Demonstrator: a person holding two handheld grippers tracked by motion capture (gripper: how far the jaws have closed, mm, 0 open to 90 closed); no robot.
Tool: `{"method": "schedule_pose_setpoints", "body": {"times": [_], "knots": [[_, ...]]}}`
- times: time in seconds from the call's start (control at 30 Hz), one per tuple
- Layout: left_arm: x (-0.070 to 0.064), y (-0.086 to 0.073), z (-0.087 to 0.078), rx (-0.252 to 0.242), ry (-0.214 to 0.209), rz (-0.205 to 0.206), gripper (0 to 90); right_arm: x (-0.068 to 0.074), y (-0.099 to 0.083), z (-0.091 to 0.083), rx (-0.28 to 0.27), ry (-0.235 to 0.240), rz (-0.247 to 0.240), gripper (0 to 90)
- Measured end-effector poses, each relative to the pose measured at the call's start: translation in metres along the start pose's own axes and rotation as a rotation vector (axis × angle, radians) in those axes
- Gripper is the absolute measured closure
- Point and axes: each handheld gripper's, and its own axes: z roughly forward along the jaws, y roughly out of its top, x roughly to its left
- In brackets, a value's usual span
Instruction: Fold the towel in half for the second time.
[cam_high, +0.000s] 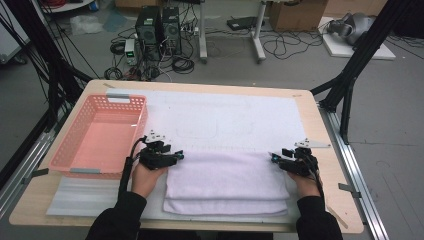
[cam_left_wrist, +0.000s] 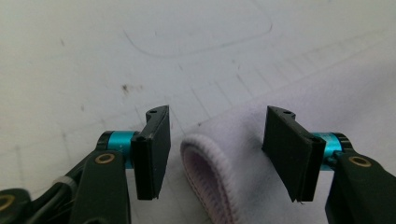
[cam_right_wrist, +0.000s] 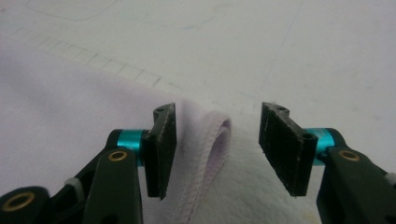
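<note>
A folded pale lilac towel (cam_high: 227, 180) lies on the white mat near the table's front edge. My left gripper (cam_high: 176, 156) sits at the towel's far left corner, jaws open. In the left gripper view the towel's folded hem (cam_left_wrist: 210, 182) lies between the open jaws of my left gripper (cam_left_wrist: 217, 154), touching neither. My right gripper (cam_high: 274, 158) is at the towel's far right corner, open too. In the right gripper view the rolled towel edge (cam_right_wrist: 217, 140) lies in the gap of my right gripper (cam_right_wrist: 217, 149), close to the left pad (cam_right_wrist: 161, 149).
An empty pink plastic basket (cam_high: 100, 135) stands at the left of the table. The white mat (cam_high: 225, 117) stretches behind the towel. Black frame posts (cam_high: 350, 75) stand at the right; computers and cables lie on the floor beyond the table.
</note>
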Motion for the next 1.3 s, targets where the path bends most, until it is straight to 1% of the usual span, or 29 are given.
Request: {"method": "schedule_pose_setpoints", "body": {"times": [0.07, 0.1, 0.13, 0.2, 0.23, 0.27, 0.3, 0.33, 0.37, 0.4, 0.43, 0.47, 0.53, 0.57, 0.6, 0.7, 0.73, 0.8, 0.9, 0.93, 1.0, 1.03, 1.07, 1.1, 1.13, 1.2, 1.23, 1.27, 1.3], "knots": [[-0.001, -0.001, 0.002, 0.002, 0.001, 0.018, 40.0, -0.001, -0.003, 0.004, 0.013, 0.014, 0.002, 45.8], [-0.002, -0.002, 0.003, 0.0, 0.0, 0.024, 40.6, 0.0, -0.003, 0.006, 0.031, 0.031, -0.004, 47.1], [-0.002, -0.002, 0.003, 0.0, 0.003, 0.029, 40.7, 0.002, -0.003, 0.007, 0.039, 0.029, -0.023, 50.3], [-0.003, -0.004, 0.003, -0.008, 0.006, 0.059, 41.4, 0.006, -0.002, 0.008, 0.053, 0.041, -0.037, 55.9], [-0.003, -0.004, 0.003, -0.006, 0.007, 0.068, 41.6, 0.007, -0.002, 0.008, 0.051, 0.046, -0.044, 61.2], [-0.003, -0.004, 0.003, -0.004, 0.011, 0.075, 41.8, 0.007, -0.002, 0.008, 0.055, 0.055, -0.034, 63.7], [-0.005, -0.004, 0.003, -0.008, 0.014, 0.072, 42.8, 0.007, -0.002, 0.008, 0.057, 0.058, -0.033, 67.0], [-0.004, -0.005, 0.002, -0.004, 0.018, 0.083, 46.0, 0.008, -0.002, 0.008, 0.057, 0.063, -0.028, 69.3], [-0.004, -0.005, 0.002, -0.008, -0.012, 0.074, 51.4, 0.008, -0.002, 0.008, 0.056, 0.064, -0.024, 72.1], [-0.003, -0.005, 0.002, -0.008, -0.049, 0.061, 64.1, 0.008, -0.002, 0.007, 0.056, 0.067, -0.019, 75.9], [-0.004, -0.006, 0.002, -0.011, -0.049, 0.064, 72.6, 0.009, -0.003, 0.007, 0.058, 0.069, -0.018, 78.9], [-0.004, -0.005, 0.001, -0.01, -0.055, 0.061, 74.9, 0.01, -0.003, 0.007, 0.055, 0.066, -0.028, 80.8], [0.0, -0.005, 0.001, -0.008, -0.072, 0.027, 78.1, 0.01, -0.003, 0.007, 0.053, 0.068, -0.026, 82.6], [0.002, -0.004, 0.0, -0.014, -0.079, -0.007, 79.0, 0.01, -0.002, 0.006, 0.051, 0.066, -0.025, 82.9], [0.004, -0.003, -0.001, -0.022, -0.076, -0.026, 79.6, 0.01, -0.002, 0.006, 0.044, 0.062, -0.02, 83.1], [0.004, 0.004, -0.002, -0.052, -0.058, -0.029, 80.0, 0.008, 0.001, 0.004, 0.013, 0.039, -0.024, 83.5], [0.004, 0.007, -0.003, -0.068, -0.053, -0.032, 80.0, 0.008, 0.002, 0.004, 0.005, 0.027, -0.03, 83.6], [0.006, 0.014, -0.001, -0.083, -0.042, -0.038, 80.0, 0.009, 0.006, 0.005, -0.015, -0.002, -0.05, 83.5], [0.009, 0.026, 0.004, -0.107, -0.023, -0.029, 79.9, 0.008, 0.014, 0.008, -0.045, -0.04, -0.086, 83.5], [0.01, 0.03, 0.006, -0.117, -0.018, -0.028, 79.9, 0.007, 0.016, 0.009, -0.057, -0.049, -0.09, 83.5], [0.011, 0.036, 0.011, -0.124, 0.001, -0.014, 79.8, 0.004, 0.022, 0.014, -0.063, -0.067, -0.092, 83.5], [0.012, 0.038, 0.013, -0.149, 0.01, -0.019, 79.8, 0.002, 0.025, 0.017, -0.064, -0.074, -0.092, 83.4], [0.014, 0.04, 0.016, -0.145, 0.016, -0.029, 79.8, 0.001, 0.028, 0.02, -0.064, -0.088, -0.101, 83.4], [0.016, 0.042, 0.018, -0.139, 0.026, -0.034, 79.8, 0.0, 0.032, 0.023, -0.067, -0.096, -0.099, 83.4], [0.018, 0.043, 0.021, -0.149, 0.038, -0.038, 79.8, 0.0, 0.036, 0.026, -0.074, -0.097, -0.098, 83.4], [0.022, 0.047, 0.024, -0.154, 0.046, -0.043, 79.8, 0.0, 0.044, 0.031, -0.069, -0.115, -0.11, 83.4], [0.024, 0.049, 0.025, -0.159, 0.051, -0.031, 79.8, -0.001, 0.048, 0.034, -0.066, -0.123, -0.113, 83.4], [0.026, 0.049, 0.026, -0.183, 0.057, -0.028, 79.8, -0.001, 0.051, 0.037, -0.067, -0.128, -0.118, 83.4], [0.028, 0.051, 0.028, -0.174, 0.058, -0.034, 79.8, -0.002, 0.054, 0.039, -0.068, -0.134, -0.121, 83.3]]}}
